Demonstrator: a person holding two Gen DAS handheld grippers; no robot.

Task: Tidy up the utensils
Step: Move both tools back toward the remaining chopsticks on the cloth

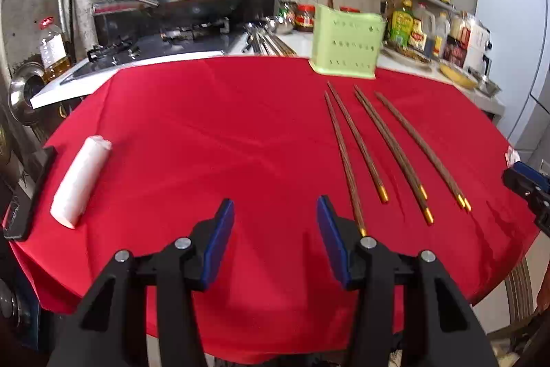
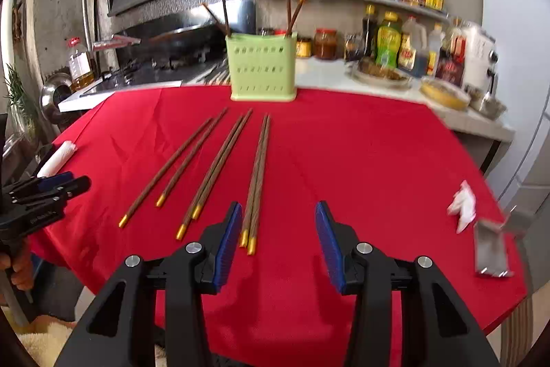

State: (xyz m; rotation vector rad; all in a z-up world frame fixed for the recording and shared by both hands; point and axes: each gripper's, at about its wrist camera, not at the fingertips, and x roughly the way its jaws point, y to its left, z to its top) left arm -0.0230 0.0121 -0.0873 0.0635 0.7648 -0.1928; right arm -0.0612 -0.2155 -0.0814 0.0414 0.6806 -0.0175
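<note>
Both grippers are hanging over the near edge of the red tablecloth [image 2: 361,160]. Right gripper [image 2: 277,246] is sitting with its blue pads [image 2: 228,250] partly spread and nothing between them; the rightmost chopstick pair [image 2: 257,181] is lying just past its left pad, gold tips toward the camera. Left gripper [image 1: 275,243] is looking the same, fingers about half spread and holding nothing, with the nearest chopstick [image 1: 345,160] running just outside its right pad.

Six chopsticks are lying on the cloth as three loose pairs, fanning out toward the green slotted holder [image 2: 263,71], which is standing upright at the far edge of the cloth, well apart from both grippers. That holder is already carrying a few chopsticks [image 2: 225,7]: two leaning on its left side and two [image 2: 291,11] sticking up on the right.

Other bits: a white roll [image 1: 80,177] is lying on the left side of the cloth, and crumpled white paper [image 2: 463,205] plus a silvery wrapper [image 2: 490,250] are sitting on the right. Behind, jars and bottles [image 2: 388,38] are crowding the counter and shelf.
</note>
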